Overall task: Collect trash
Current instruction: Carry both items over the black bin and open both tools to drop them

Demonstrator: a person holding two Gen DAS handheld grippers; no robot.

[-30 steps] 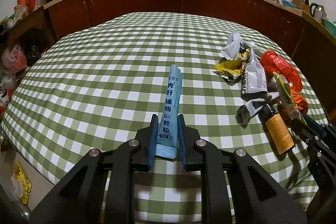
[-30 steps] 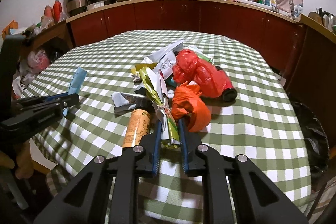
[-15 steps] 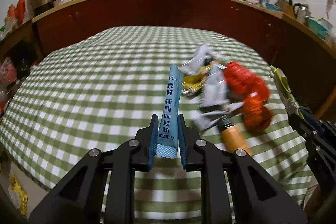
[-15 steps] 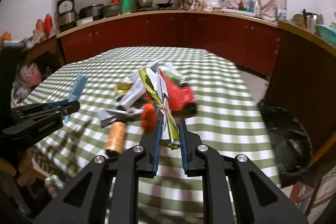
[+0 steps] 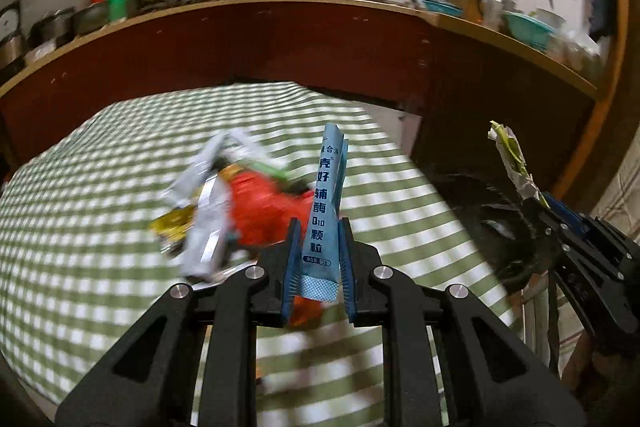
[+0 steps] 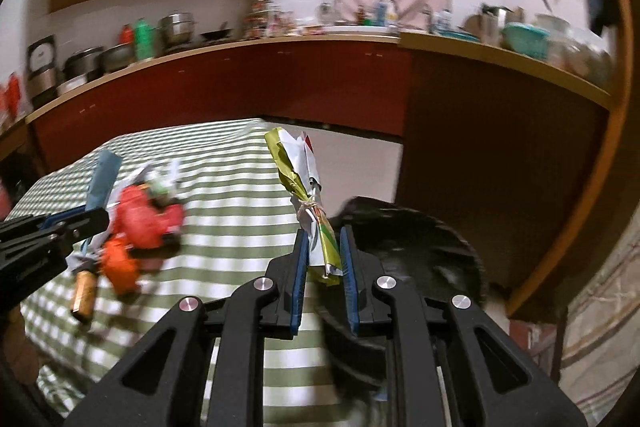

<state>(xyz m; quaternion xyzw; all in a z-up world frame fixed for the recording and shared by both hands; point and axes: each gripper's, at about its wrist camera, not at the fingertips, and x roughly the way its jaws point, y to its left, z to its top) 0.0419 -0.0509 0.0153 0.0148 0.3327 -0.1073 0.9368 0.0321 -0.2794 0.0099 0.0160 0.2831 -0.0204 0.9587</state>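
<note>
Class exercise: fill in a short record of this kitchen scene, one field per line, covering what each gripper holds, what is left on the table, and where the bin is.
left gripper: shut on blue sachet
right gripper: shut on tied wrapper bundle
table: green checked cloth; red bags, silver wrappers, brown bottle remain
black bin: beside the table's right edge, under the right gripper
image: motion blurred

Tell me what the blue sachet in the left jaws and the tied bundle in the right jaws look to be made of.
Blue sachet: probably laminated plastic or foil film, matte, with a flat printed face and a crimped hatch seal at its bottom end. Tied bundle: crumpled wrappers, seemingly glossy yellow-green film plus white paper or plastic, judging by sharp creases and sheen; the thin tie around it could be string or a rubber band, too small to tell.
</note>
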